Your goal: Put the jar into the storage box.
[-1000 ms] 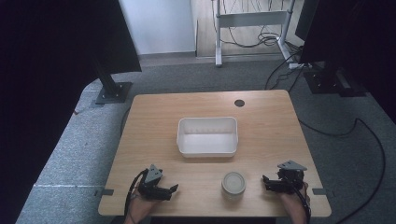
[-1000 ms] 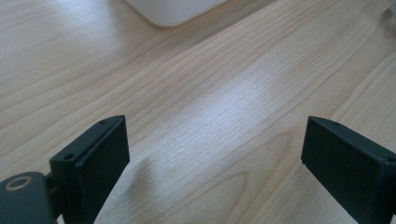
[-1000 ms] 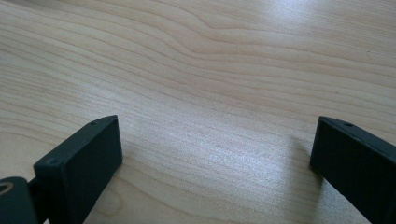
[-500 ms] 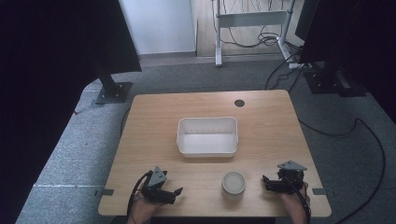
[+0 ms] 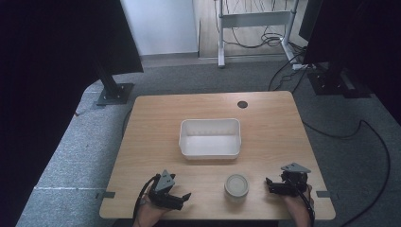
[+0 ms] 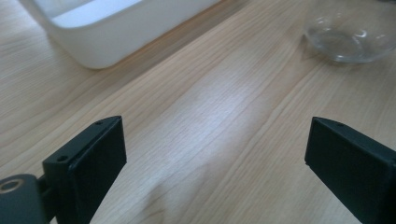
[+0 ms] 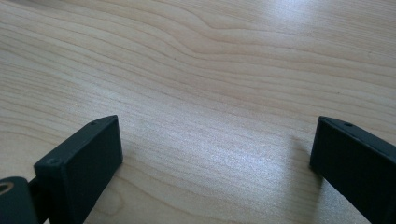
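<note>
The left hand-held gripper (image 5: 182, 197) rested on the desk (image 5: 156, 127) with jaws wide apart, pointed toward the glass bowl (image 5: 236, 185) near it, probably to grasp it; the right hand-held gripper (image 5: 270, 185) waited likewise spread beside the bowl.

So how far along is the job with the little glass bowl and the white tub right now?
Nothing looks done yet: the glass bowl sits on the table near the front edge, apart from the white tub, which looks empty. In hand: nothing. The left gripper and right gripper rest open either side of the bowl, jaws wide apart over bare wood. Left to do, probably: grasp the bowl and move it, perhaps into the tub.
</note>
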Demonstrator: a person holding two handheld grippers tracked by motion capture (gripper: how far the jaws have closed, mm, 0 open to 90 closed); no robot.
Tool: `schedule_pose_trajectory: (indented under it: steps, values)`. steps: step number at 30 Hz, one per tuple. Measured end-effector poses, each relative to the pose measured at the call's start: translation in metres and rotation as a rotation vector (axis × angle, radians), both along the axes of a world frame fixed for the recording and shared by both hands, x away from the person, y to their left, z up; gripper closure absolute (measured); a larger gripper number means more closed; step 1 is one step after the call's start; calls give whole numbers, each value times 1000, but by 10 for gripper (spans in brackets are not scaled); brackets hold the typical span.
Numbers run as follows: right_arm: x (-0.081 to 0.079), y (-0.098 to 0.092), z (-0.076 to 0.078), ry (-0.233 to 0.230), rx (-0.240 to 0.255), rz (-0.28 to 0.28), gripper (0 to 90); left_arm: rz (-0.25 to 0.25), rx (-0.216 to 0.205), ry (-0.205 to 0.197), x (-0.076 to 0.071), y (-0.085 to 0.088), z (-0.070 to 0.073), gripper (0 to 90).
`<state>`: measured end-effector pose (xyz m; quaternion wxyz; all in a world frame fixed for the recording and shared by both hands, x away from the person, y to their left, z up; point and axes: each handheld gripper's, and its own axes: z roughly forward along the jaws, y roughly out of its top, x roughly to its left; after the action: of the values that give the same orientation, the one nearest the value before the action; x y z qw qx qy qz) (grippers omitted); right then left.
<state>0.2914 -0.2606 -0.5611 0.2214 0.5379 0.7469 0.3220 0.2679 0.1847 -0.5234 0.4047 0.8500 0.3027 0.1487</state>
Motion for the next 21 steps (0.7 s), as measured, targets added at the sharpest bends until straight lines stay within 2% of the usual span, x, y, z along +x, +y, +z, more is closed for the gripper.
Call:
schedule_pose_trajectory:
  steps: [8, 21]
  values:
    - [0, 0, 0, 0, 1, 2, 19, -49, -8, -1, -2, -15, 3, 51]
    - [0, 0, 0, 0, 1, 4, 19, -98, -19, -13, -3, -36, 8, 49]
